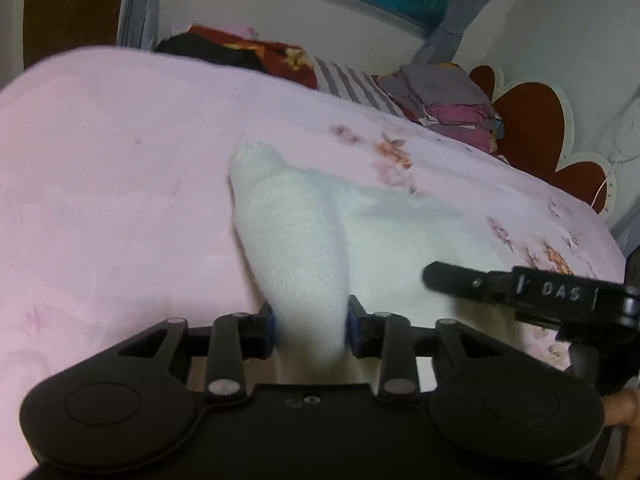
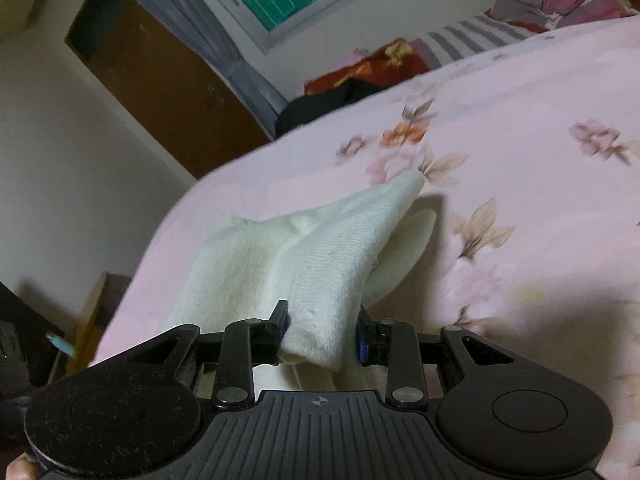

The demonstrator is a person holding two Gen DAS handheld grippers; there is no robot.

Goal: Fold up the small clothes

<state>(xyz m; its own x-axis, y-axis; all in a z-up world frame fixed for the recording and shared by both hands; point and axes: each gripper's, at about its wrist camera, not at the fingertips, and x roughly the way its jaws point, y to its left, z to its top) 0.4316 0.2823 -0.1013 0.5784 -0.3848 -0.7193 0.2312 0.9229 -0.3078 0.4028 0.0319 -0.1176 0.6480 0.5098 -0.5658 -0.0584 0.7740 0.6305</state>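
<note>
Mid-fold: left gripper (image 1: 310, 326) and right gripper (image 2: 322, 330) each clamp the white garment (image 1: 296, 236), probably socks, above the pink bedsheet (image 1: 100, 168); next, carry the pinched edge toward twelve o'clock and lay it flat.

Cream-white ribbed garment (image 2: 328, 248); pink bedsheet (image 1: 100, 168) with blurred, seemingly orange-and-beige flowers; grey-striped pillow (image 1: 356, 84).

A small white knit garment (image 1: 304, 248), ribbed and soft, possibly a sock, is bunched into a raised fold. Its near end is lifted off the pink floral bed (image 1: 100, 168), while its far tip points toward 11 o'clock in the left wrist view and its lower layer lies flat toward 3 o'clock.
</note>
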